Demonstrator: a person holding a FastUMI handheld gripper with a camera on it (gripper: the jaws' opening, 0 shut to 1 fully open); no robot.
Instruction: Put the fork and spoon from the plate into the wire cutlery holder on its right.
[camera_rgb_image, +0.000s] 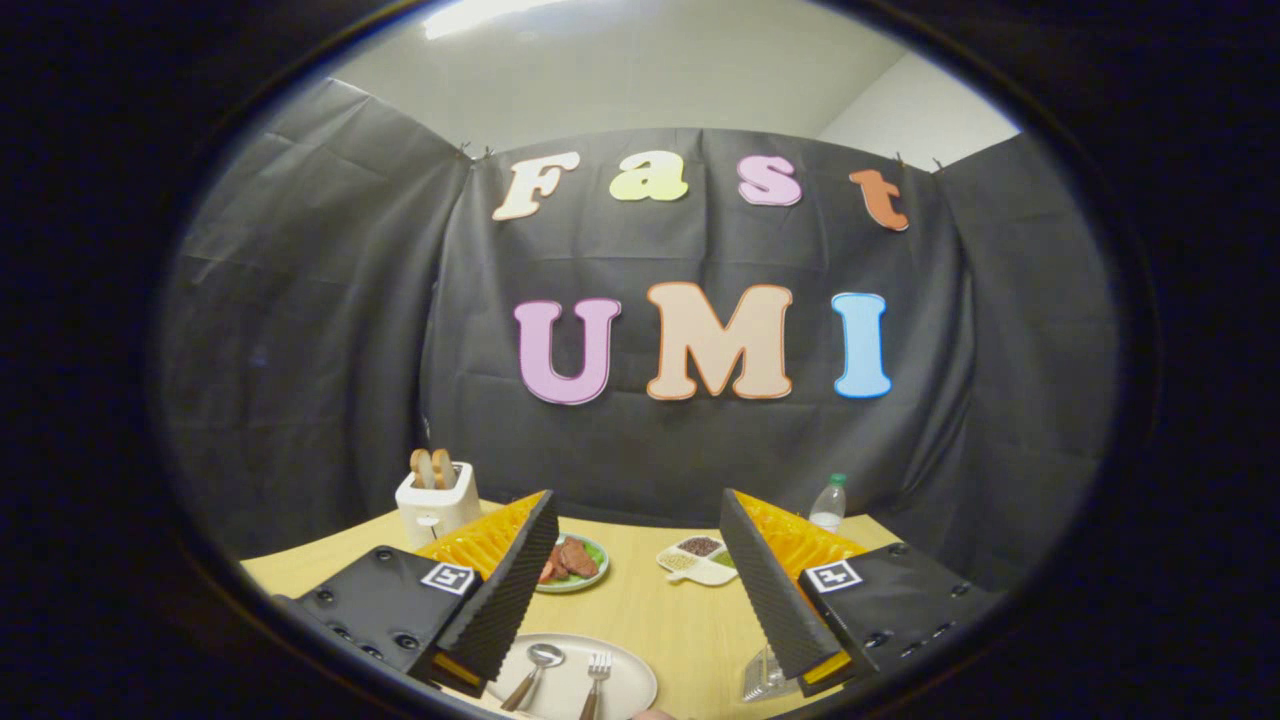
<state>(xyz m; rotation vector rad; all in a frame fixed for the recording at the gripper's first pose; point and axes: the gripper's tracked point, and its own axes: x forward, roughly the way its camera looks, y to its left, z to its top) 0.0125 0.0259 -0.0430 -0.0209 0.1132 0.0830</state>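
A white plate (625, 680) lies on the wooden table between my fingers, close in. On it rest a spoon (538, 665) with a wooden handle, on the left, and a fork (597, 672) beside it on the right. To the right of the plate, a bit of the wire cutlery holder (762, 682) peeks out from behind my right finger (768, 585). My gripper (635, 510) is open and wide, held above the table with nothing between its fingers.
Beyond the fingers stand a white toaster (435, 500) with bread slices, a green plate of food (573, 563), a white divided dish (700, 560) and a plastic bottle (828, 503). Black cloth walls close the table's far side.
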